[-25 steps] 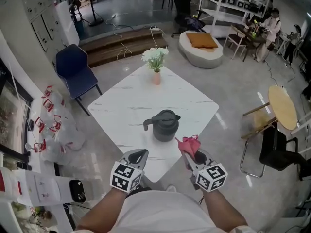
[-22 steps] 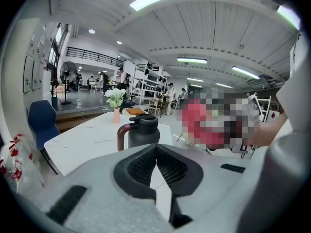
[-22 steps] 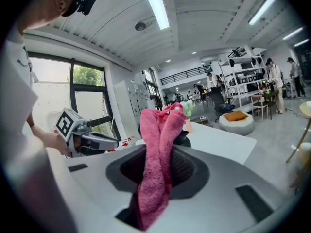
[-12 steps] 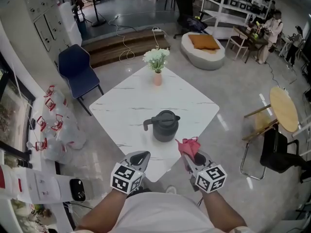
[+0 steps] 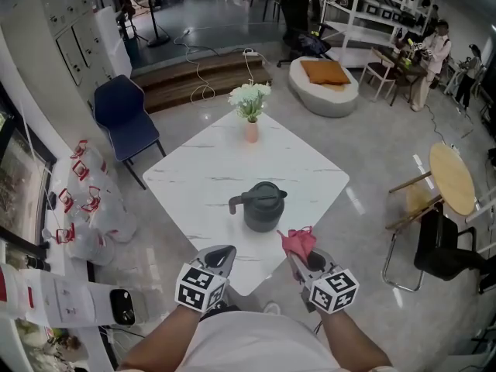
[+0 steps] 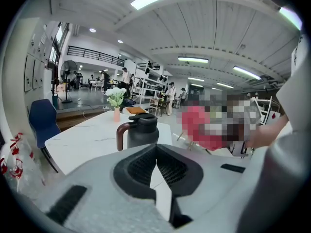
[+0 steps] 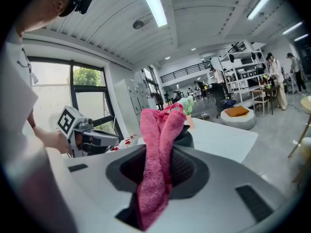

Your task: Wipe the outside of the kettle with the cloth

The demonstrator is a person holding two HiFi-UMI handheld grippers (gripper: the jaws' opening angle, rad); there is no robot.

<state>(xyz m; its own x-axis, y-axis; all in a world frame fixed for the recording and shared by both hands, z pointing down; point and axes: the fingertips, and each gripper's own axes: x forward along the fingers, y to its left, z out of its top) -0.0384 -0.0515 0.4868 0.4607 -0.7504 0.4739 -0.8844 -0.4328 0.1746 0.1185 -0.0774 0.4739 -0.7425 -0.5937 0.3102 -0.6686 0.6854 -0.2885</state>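
A dark grey kettle (image 5: pixel 263 205) with a side handle stands near the front corner of the white marble table (image 5: pixel 209 169); it also shows in the left gripper view (image 6: pixel 138 131). My right gripper (image 5: pixel 300 256) is shut on a pink cloth (image 5: pixel 298 241), which sticks up from its jaws just right of the kettle, apart from it. In the right gripper view the cloth (image 7: pixel 158 159) hangs between the jaws and hides most of the kettle. My left gripper (image 5: pixel 221 255) is shut and empty, in front of the table's corner, left of the kettle.
A pink vase of white flowers (image 5: pixel 249 115) stands at the table's far corner. A blue chair (image 5: pixel 124 115) is at the left, a round wooden table (image 5: pixel 452 171) and a dark chair (image 5: pixel 434 242) at the right. Bags (image 5: pixel 85 200) lie on the floor at the left.
Both grippers have hardly moved. The view has shifted slightly, so the grippers sit a little lower in the picture.
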